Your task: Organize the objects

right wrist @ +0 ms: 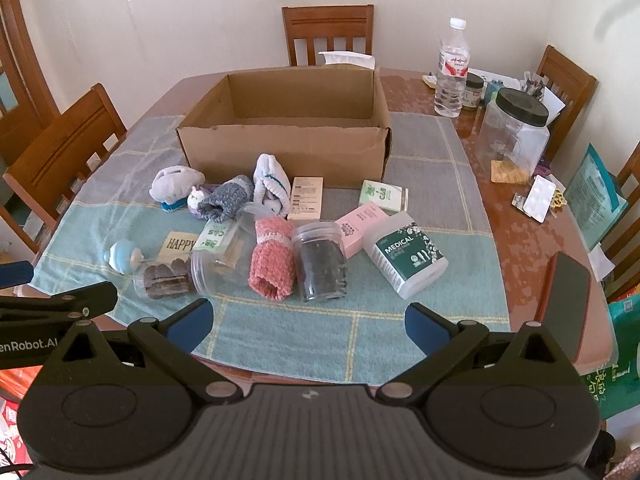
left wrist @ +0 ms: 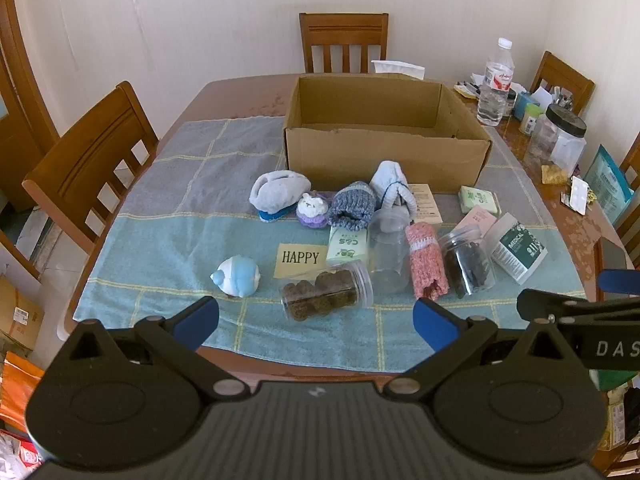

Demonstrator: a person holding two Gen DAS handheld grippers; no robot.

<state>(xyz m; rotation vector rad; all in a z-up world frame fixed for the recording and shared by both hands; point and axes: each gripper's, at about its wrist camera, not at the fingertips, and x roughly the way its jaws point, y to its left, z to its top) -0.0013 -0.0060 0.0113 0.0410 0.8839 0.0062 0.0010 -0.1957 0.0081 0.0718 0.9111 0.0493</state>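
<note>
Left wrist view: brown cardboard box (left wrist: 384,160) stands topless; both grippers spread wide, holding nothing.

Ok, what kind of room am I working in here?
Most likely a home dining room: a wooden dining table with a checked cloth, matching wooden chairs around it against a plain wall, and household clutter, such as a water bottle.

1 box (right wrist: 280,148), 3 jars (right wrist: 320,264), 5 socks (right wrist: 274,264)

Matt cardboard box (left wrist: 384,152), knitted socks (left wrist: 426,262)
</note>
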